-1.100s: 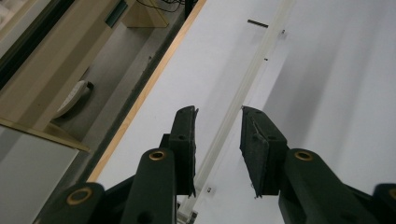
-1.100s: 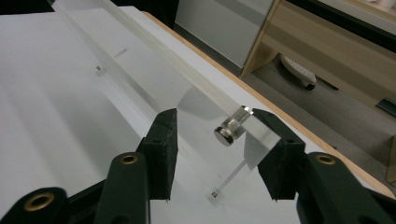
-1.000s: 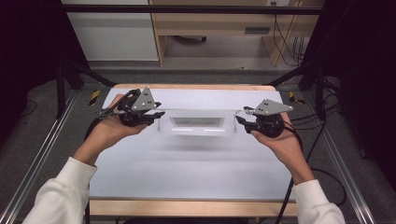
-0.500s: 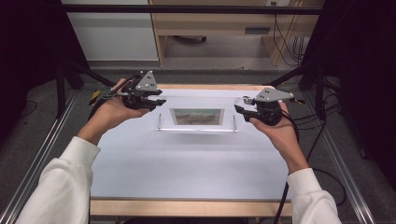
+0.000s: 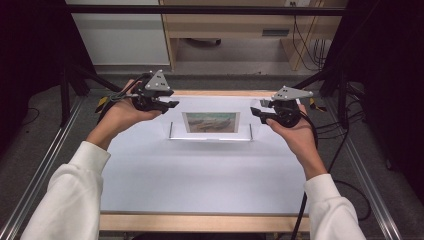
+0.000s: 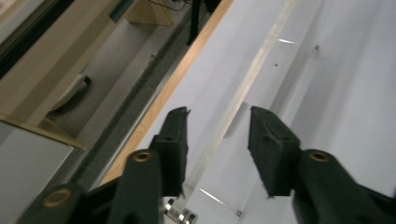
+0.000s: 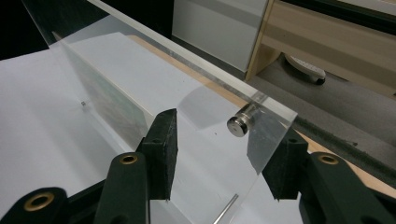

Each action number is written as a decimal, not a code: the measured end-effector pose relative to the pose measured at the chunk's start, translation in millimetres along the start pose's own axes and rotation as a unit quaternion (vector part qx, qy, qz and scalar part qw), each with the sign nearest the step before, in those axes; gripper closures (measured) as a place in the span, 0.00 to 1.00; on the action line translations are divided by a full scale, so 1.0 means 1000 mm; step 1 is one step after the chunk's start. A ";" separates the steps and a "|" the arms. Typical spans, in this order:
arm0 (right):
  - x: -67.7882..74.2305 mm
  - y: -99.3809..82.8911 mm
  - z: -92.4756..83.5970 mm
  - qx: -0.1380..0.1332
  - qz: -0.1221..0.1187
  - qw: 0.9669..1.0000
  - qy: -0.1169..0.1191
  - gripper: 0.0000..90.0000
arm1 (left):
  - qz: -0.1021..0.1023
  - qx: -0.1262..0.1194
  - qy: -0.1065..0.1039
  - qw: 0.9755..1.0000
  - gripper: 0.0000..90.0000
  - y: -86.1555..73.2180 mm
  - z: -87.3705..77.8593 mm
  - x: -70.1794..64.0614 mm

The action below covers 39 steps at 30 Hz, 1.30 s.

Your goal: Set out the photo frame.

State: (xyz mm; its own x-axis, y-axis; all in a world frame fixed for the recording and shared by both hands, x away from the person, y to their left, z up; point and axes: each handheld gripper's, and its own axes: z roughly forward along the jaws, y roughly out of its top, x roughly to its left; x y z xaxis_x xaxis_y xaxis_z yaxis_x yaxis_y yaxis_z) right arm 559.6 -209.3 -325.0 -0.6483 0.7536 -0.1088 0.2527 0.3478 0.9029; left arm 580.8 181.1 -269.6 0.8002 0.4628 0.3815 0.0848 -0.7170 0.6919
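Note:
A clear acrylic picture frame (image 5: 210, 131) stands upright near the far middle of the white table (image 5: 200, 180), its picture (image 5: 210, 122) facing me. My left gripper (image 5: 169, 105) is at the frame's left end and my right gripper (image 5: 256, 114) is at its right end. In the left gripper view the frame's clear edge (image 6: 243, 88) runs between the jaws of the left gripper (image 6: 217, 114). Those jaws have just been opening, and the pads stand off the edge. In the right gripper view the clear plate (image 7: 140, 70), with a metal standoff (image 7: 240, 123), sits between the spread jaws of the right gripper (image 7: 229, 125), untouched.
The table's far wooden edge (image 5: 220, 93) lies just behind the frame, with grey floor and a wooden cabinet (image 5: 235, 30) beyond. Metal rails (image 5: 45, 165) run along both sides. Cables (image 5: 340, 150) trail at the right. Yellow-handled tools (image 5: 102, 102) lie at the far corners.
The frame has gone from leaning low to standing upright with its picture toward me. Both hands have shifted toward the far edge. The left jaws have spread wider.

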 end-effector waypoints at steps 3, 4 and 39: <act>-0.002 0.001 0.002 0.002 0.006 1.000 -0.001 0.57 | -0.019 -0.033 0.011 0.999 0.49 0.002 -0.008 0.000; -0.003 0.002 0.003 0.002 0.007 1.000 0.000 0.57 | -0.025 -0.046 0.014 0.999 0.45 0.002 -0.012 0.000; -0.022 0.015 0.029 0.015 0.068 0.997 -0.024 0.54 | -0.218 -0.072 0.025 0.973 0.16 -0.140 -0.029 -0.078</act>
State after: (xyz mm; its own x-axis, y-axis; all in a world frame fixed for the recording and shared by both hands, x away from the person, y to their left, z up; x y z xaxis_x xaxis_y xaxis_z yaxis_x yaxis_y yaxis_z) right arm 598.4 -205.2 -321.2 -0.5722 0.8201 -0.0070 0.3573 0.2570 0.8979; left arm 489.0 260.4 -378.1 0.6759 0.7346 0.0590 0.3235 -0.3677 0.8719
